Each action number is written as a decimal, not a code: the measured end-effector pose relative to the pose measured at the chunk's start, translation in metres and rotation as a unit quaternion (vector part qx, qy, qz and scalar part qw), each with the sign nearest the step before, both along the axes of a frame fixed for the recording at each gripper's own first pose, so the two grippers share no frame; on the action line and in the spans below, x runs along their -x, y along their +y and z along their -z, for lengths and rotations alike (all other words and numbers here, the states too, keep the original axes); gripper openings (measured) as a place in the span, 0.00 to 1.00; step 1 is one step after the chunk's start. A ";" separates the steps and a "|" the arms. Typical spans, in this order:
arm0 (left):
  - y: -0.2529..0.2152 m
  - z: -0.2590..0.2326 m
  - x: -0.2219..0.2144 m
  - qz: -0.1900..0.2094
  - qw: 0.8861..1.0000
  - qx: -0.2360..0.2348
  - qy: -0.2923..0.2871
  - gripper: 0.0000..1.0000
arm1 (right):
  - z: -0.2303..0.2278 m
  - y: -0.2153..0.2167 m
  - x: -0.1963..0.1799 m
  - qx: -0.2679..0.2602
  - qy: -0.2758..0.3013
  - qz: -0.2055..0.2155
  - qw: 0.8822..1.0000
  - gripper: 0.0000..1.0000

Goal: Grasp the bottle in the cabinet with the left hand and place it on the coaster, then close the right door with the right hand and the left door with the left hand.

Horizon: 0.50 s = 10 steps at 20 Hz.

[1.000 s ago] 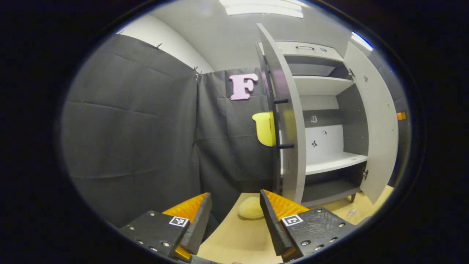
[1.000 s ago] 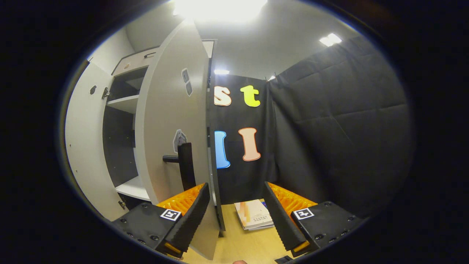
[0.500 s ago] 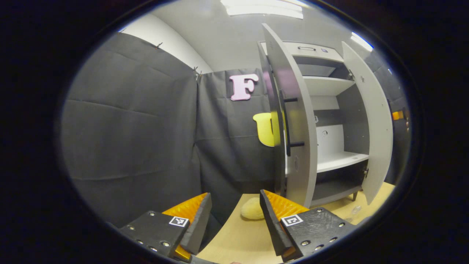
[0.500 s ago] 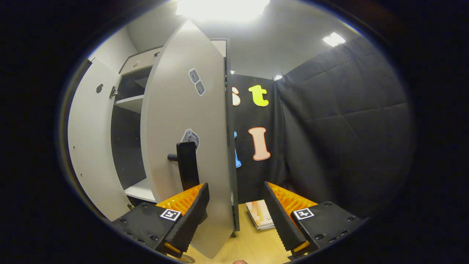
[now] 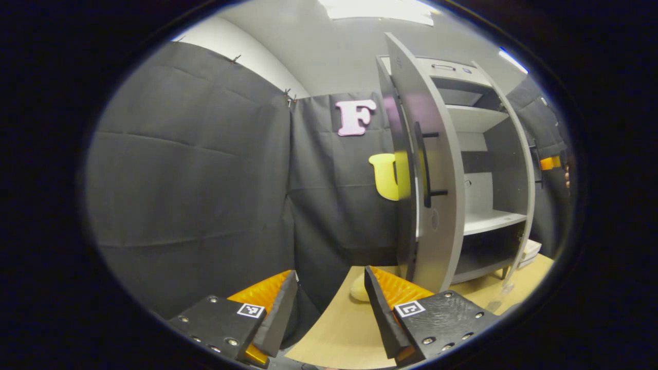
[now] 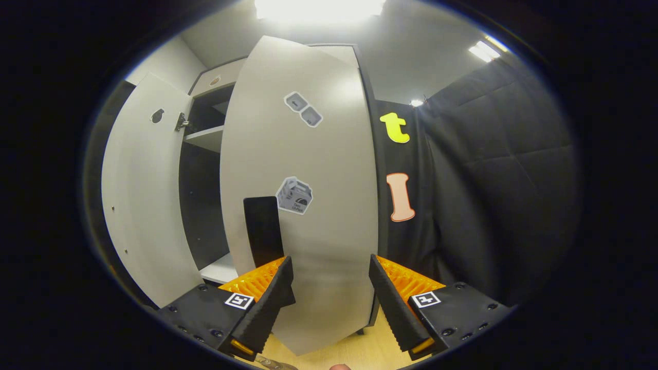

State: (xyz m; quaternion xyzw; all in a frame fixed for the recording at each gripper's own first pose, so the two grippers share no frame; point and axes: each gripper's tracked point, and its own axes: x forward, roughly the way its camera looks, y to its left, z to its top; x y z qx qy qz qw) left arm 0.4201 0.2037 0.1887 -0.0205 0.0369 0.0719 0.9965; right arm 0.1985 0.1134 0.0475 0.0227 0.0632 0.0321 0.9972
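Note:
The grey cabinet (image 5: pixel 483 221) stands with both doors ajar. In the right gripper view the right door (image 6: pixel 313 169) turns its outer face to me. My right gripper (image 6: pixel 329 288) is open just before the door's lower part, and the black handle (image 6: pixel 263 231) is right above its left finger. The left door (image 6: pixel 144 205) hangs open at the left. In the left gripper view my left gripper (image 5: pixel 329 303) is open and holds nothing, short of the left door (image 5: pixel 434 195) and its black handle (image 5: pixel 424 164). A pale yellow round pad (image 5: pixel 360 290) lies on the table (image 5: pixel 334 334).
Black cloth walls close in on the left and behind. A white flat stack (image 5: pixel 529 252) lies on the table beside the cabinet's right side. The other gripper and a hand (image 5: pixel 567 177) show far right past the right door's edge (image 5: pixel 524 169). Empty shelves (image 5: pixel 488 221) show inside.
The right door has swung toward the cabinet, now covering the book and most wall letters in the right gripper view. The left gripper view has shifted, showing more of the left door's outer face.

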 end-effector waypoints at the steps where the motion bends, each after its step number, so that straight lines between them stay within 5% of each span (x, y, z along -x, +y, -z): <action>1: 0.002 0.000 0.000 -0.003 1.000 0.002 0.002 0.77 | 0.001 0.001 0.000 0.006 0.000 0.001 1.000 0.91; 10: 0.010 -0.009 -0.015 -0.001 0.999 0.031 0.022 0.77 | -0.002 0.003 0.008 0.028 -0.010 0.005 1.000 0.96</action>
